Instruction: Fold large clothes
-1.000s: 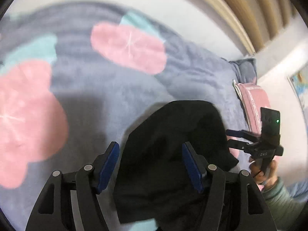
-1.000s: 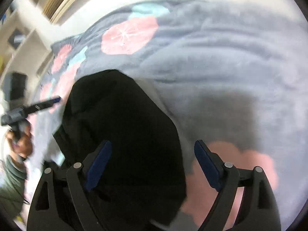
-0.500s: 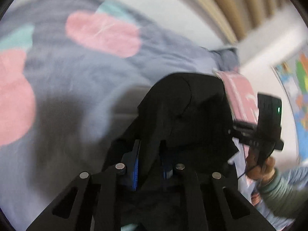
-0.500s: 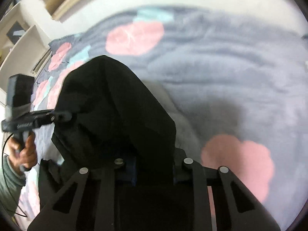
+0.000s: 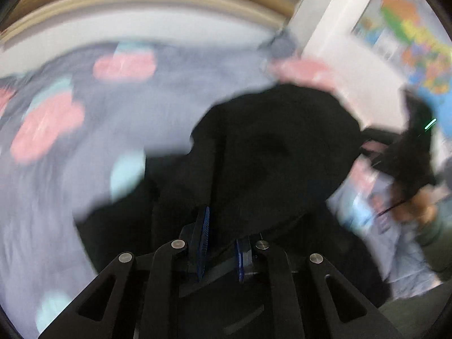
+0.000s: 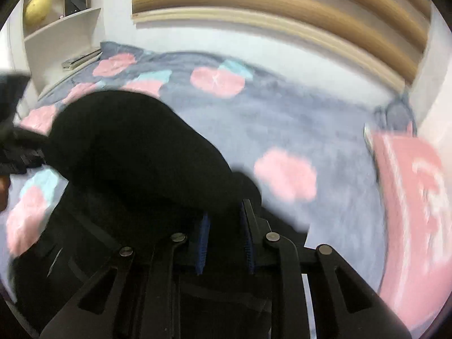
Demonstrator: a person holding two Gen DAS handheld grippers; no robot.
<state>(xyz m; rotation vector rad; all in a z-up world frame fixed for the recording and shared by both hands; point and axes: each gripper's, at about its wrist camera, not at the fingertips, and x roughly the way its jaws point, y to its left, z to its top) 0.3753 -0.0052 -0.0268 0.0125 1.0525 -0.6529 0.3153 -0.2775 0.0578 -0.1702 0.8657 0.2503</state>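
Above the flowered blanket [image 6: 325, 118], the left gripper [image 5: 220, 243] is clamped on the black garment [image 5: 276, 152] and the right gripper [image 6: 226, 243] is closing on it

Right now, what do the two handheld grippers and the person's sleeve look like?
Both the left gripper and the right gripper are black, with linkage arms joined by silver rivets and blue ribbed pads. The right unit shows a green light. The sleeve looks grey-green.
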